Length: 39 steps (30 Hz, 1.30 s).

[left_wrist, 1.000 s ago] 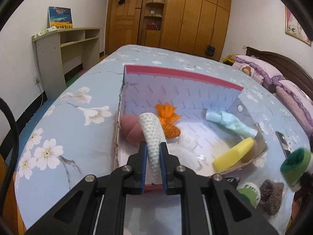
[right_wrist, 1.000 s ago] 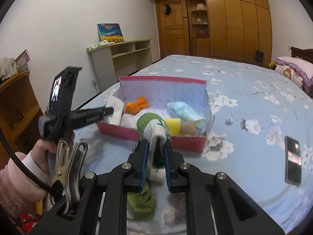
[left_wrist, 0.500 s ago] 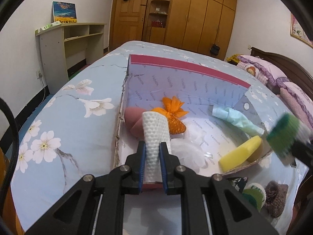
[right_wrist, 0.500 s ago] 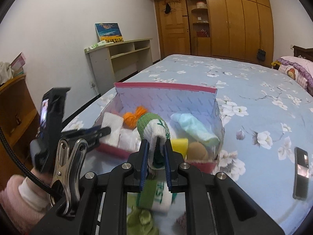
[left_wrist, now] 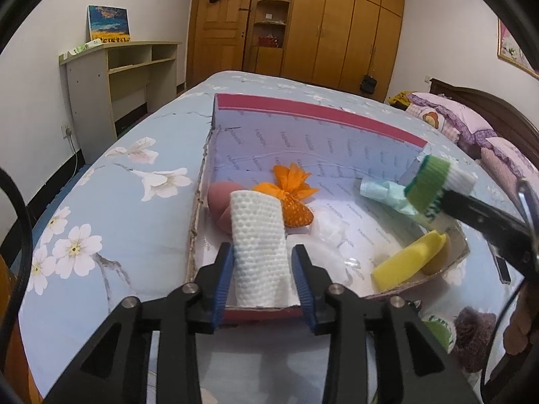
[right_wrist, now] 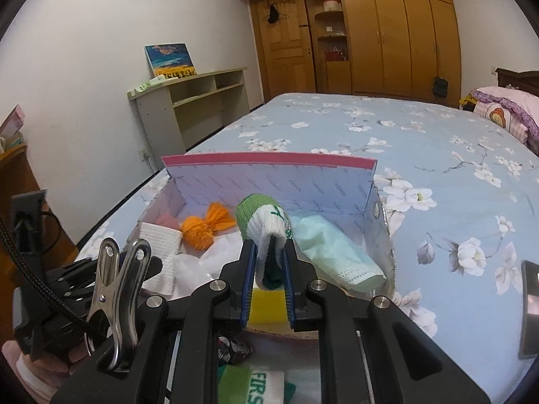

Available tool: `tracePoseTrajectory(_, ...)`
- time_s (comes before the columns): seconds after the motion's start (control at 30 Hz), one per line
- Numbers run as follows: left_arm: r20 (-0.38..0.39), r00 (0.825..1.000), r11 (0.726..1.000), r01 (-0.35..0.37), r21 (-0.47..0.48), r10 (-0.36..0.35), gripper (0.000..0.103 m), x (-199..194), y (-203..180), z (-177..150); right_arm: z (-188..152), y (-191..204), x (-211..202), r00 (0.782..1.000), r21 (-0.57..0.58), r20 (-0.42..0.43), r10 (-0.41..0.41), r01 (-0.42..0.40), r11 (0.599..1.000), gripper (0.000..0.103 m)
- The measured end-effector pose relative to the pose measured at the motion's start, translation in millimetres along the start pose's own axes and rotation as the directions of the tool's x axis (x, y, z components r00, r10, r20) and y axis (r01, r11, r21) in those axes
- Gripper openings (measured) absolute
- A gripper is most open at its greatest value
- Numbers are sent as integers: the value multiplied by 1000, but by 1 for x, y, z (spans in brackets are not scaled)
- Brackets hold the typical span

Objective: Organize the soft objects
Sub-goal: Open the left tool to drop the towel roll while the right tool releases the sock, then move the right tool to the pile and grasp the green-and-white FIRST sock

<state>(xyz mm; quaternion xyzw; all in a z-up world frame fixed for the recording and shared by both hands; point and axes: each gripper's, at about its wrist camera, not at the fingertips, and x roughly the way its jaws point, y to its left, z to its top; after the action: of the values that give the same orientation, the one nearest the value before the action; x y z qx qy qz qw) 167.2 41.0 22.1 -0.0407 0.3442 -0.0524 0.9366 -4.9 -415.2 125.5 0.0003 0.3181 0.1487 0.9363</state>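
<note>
A pink cardboard box (left_wrist: pixel 313 114) lies open on the bed. My left gripper (left_wrist: pixel 266 266) has opened over the box's near left corner; the white waffle cloth roll (left_wrist: pixel 257 232) stands between its fingers, which are slightly apart from it. My right gripper (right_wrist: pixel 269 262) is shut on a green-and-white sock (right_wrist: pixel 266 222) and holds it over the box (right_wrist: pixel 269 161); the sock also shows in the left wrist view (left_wrist: pixel 434 185). Inside the box are an orange mesh pouch (left_wrist: pixel 293 202), a pink item (left_wrist: pixel 219 198), a pale green cloth (left_wrist: pixel 387 195) and a yellow sponge (left_wrist: pixel 407 262).
The flowered blue bedspread (right_wrist: pixel 421 141) surrounds the box. More socks (right_wrist: pixel 249 383) and a brown knitted item (left_wrist: pixel 475 333) lie in front of the box. A phone (right_wrist: pixel 530 306) lies at the right. A shelf unit (left_wrist: pixel 118 77) stands by the left wall, pillows (left_wrist: pixel 448 118) at the far right.
My left gripper has opened around the white roll, which it held pinched before. My right gripper has carried the green-and-white sock forward over the box.
</note>
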Motion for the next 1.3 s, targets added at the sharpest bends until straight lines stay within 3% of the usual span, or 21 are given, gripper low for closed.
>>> tracePoseTrajectory(0.57,-2,1000,1000,-5,1,5,52,-6,-6,-1,-4,-13,29,998,33,-65,-18,20,999,17)
tracePoseTrajectory(0.7,-4,1000,1000,-2,-1,2,59,-9,-7,-1,-4,-15,26,998,53,-68,-4,7,999,26)
tracePoseTrajectory(0.9,0,1000,1000,15,-7,-15,60,-22,-9,-1,-2,-11,11,999,55,-46,14,-11,998,40)
tracePoseTrajectory(1.17,7,1000,1000,20,22,-20,61,-45,-12,3,-11,-7,-22,1000,41,-17,21,-21,999,48)
tracePoseTrajectory(1.3,-13,999,999,43,0,-43,62,-53,-12,2,-27,-5,-31,998,38,-46,38,-36,999,48)
